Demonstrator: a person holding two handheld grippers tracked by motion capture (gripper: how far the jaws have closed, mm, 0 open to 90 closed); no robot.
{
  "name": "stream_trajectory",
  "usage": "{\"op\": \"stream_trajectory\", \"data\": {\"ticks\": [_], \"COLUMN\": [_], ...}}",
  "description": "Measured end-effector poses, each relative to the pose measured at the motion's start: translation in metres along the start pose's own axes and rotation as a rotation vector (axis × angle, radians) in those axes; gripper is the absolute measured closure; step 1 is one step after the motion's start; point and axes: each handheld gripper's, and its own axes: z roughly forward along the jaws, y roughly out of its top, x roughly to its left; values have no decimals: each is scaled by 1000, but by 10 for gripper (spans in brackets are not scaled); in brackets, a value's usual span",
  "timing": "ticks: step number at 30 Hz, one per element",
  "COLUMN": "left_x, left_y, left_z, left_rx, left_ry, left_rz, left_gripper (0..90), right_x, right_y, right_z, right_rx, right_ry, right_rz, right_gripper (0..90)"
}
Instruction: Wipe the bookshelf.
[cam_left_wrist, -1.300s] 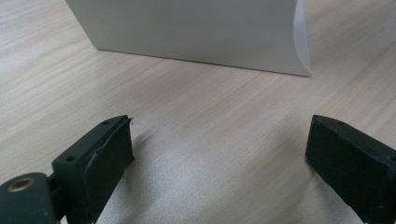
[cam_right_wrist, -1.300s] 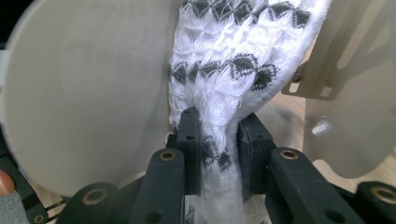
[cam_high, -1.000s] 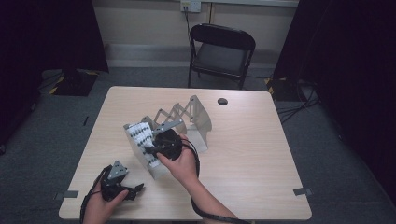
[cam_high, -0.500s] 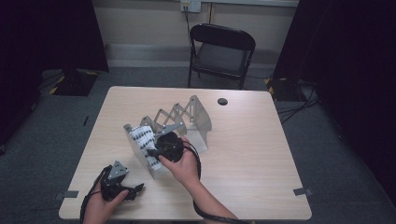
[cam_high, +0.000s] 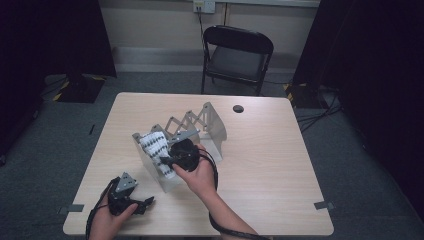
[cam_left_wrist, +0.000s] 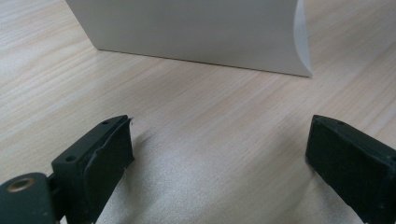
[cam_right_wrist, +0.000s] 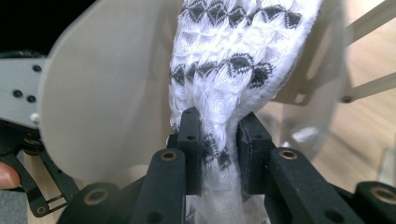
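White cloth with black diamond shapes (cam_right_wrist: 233, 70) pinched tight in the right gripper (cam_right_wrist: 219, 135) (left gripper (cam_left_wrist: 219, 154) wide open, empty), beside the grey folding rack (cam_high: 212, 120).

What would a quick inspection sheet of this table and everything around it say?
Surface: pale wood table, bare apart from the items below.
Job's things: white-and-black patterned cloth stands between panels of a grey accordion rack.
Clutter: small dark round thing near the far edge.
Grippers: right gripper pinches the cloth; left gripper open over bare wood.
Cables: one trails from each gripper; more lie on the floor.
Surroundings: black folding chair, dark curtains.
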Motion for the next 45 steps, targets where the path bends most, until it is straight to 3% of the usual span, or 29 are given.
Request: {"op": "stream_trajectory", "data": {"ticks": [11,31,45], "left_x": [0,-1,-1], "left_y": [0,0,0], "left_z": [0,1,1], "left_rx": [-3,-3,-2], "left_ry": [0,4,7], "left_rz": [-7,-7,-5], "left_gripper": [69,67,66], "right_x": [-4,3,-2], "right_y": [17,37,41], "right_z": [-27,-33,-43], "right_rx": [-45,-92,-119], "right_ry": [-57,-37,-35], "right_rz": [-2,-20,-5], "right_gripper": [751,756,756]}}
